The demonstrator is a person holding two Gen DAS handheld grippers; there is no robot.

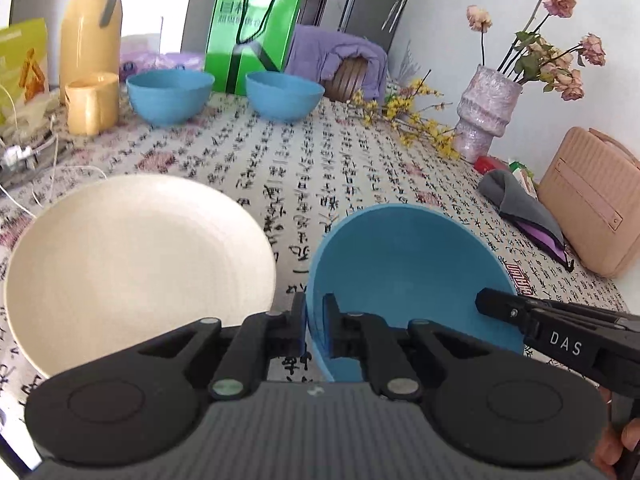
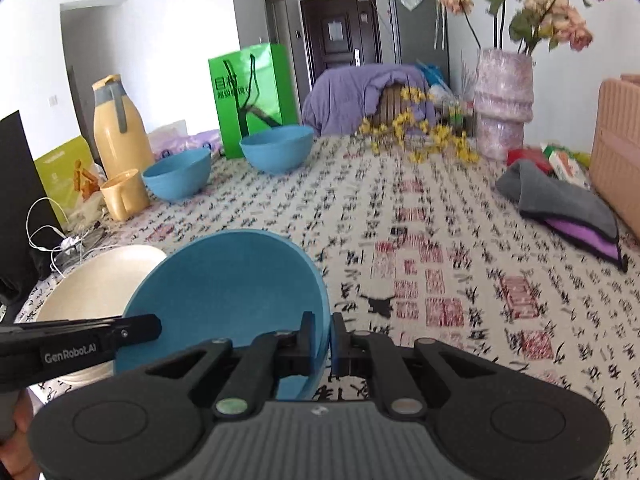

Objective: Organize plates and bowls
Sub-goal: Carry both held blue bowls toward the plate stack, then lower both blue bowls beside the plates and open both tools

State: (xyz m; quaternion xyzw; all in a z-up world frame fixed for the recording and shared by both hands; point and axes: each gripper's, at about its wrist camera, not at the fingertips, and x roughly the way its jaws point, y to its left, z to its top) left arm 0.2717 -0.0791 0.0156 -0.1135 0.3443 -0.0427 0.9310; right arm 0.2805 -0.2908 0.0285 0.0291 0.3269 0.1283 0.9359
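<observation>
A blue bowl (image 1: 408,272) (image 2: 228,284) is tilted with its opening toward the cameras, held from both sides. My left gripper (image 1: 314,312) is shut on its left rim, and its black finger (image 2: 156,326) shows in the right wrist view. My right gripper (image 2: 322,332) is shut on the opposite rim, and its finger (image 1: 486,302) reaches in from the right in the left wrist view. A cream plate (image 1: 136,264) (image 2: 92,284) lies just left of the held bowl. Two more blue bowls (image 1: 170,96) (image 1: 284,94) (image 2: 178,178) (image 2: 278,152) stand side by side at the table's far side.
A yellow jug (image 1: 90,28) and yellow cup (image 1: 92,102) stand far left, with cables near them. A green bag (image 1: 252,36) is behind the far bowls. At the right are a vase of flowers (image 1: 486,116), a grey cloth (image 1: 520,208) and a pink case (image 1: 592,204).
</observation>
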